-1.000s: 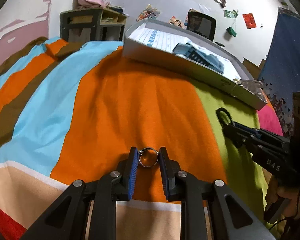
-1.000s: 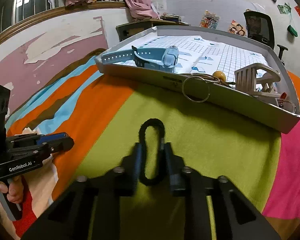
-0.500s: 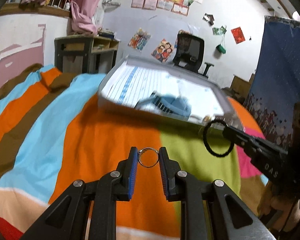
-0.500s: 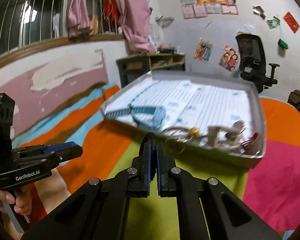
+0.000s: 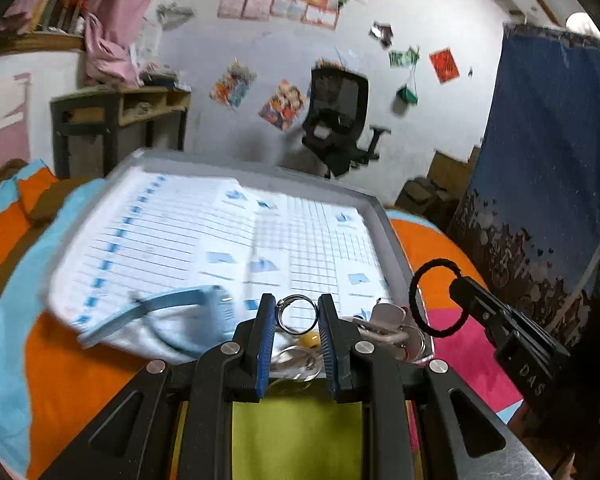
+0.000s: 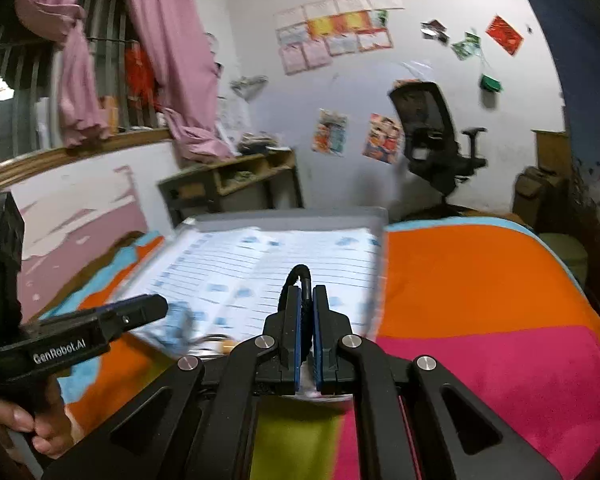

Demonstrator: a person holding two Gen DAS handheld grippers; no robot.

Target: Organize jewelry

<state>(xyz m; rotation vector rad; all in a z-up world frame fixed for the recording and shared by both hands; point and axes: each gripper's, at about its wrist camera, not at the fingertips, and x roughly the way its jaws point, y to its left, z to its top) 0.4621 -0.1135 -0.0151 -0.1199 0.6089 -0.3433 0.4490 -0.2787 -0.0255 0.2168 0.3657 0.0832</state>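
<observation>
Silver ring, held upright between the two fingers of the left gripper, which is clamped on it from either side, above the near edge of the tray. Black hair tie, a closed loop pinched at one side by the right gripper; its fingers are pressed together on the band, the free loop standing out past the tips, beside the tray's near right corner. The tray is a shallow grey box lined with gridded paper, resting on a striped bedspread. Items lying inside it near the front wall: a blue watch, blurred; a yellow bead with a second metal ring beneath the left gripper; a pale cluster of small pieces, too indistinct to name. Progress, as judged: several pieces are stowed in the tray, while the ring and the hair tie are in transit and not yet released. Remaining: lower each over the liner and open the fingers.
</observation>
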